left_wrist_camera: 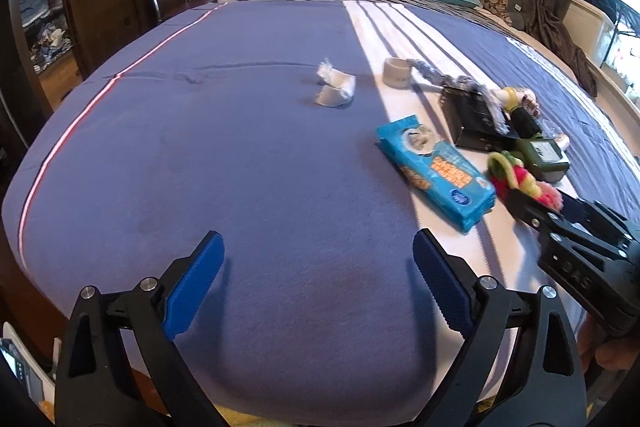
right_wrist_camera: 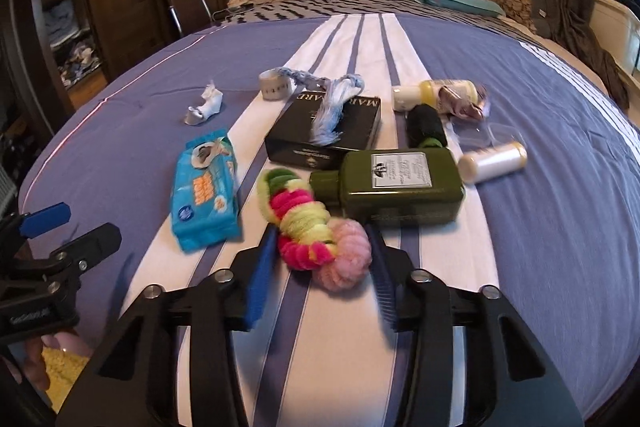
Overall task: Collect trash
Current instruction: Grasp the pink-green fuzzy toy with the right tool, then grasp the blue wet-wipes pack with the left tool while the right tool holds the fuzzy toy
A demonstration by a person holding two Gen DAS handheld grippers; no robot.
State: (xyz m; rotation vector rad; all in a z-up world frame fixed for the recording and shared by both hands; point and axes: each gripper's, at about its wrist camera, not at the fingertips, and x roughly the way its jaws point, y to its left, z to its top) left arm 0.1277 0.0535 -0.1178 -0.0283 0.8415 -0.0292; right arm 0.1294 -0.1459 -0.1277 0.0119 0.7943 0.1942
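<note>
- Left wrist view: left gripper (left_wrist_camera: 318,279) hangs over bare blue bedspread (left_wrist_camera: 240,167), jaws wide apart, nothing between them.
- Same view shows the right gripper (left_wrist_camera: 538,203) from the side at the right edge, its tip at the fluffy pink-and-yellow scrunchie bundle (left_wrist_camera: 516,175); grip not readable from here.
- Right wrist view settles it: right gripper (right_wrist_camera: 320,247) has the bundle (right_wrist_camera: 316,227) between its blue pads (right_wrist_camera: 260,275), jaws narrowed to either side of it. Far pad appears to touch the pink end; near pad sits just beside the bundle. Firm clamp cannot be told, frame is blurred.
- Crumpled white tissue (right_wrist_camera: 204,105), the likely trash, lies alone on the blue cloth, well apart from both grippers; also seen in the left view (left_wrist_camera: 336,87).
- Only the right view shows these clearly: green bottle (right_wrist_camera: 392,183) on its side just beyond the bundle, white thread spool (right_wrist_camera: 492,163), small clear plastic box (right_wrist_camera: 488,135) with lid on and contents not visible, yellow-capped bottle (right_wrist_camera: 436,93).
- Both views: blue wet-wipe pack (right_wrist_camera: 206,187) lying flat with its top flap peeled open, black box (right_wrist_camera: 324,131) closed with a pale blue tassel (right_wrist_camera: 332,111) draped over it, tape roll (right_wrist_camera: 274,85).
- Left gripper shows at the right view's left edge (right_wrist_camera: 64,227), a person's fingers (right_wrist_camera: 36,367) below it.
</note>
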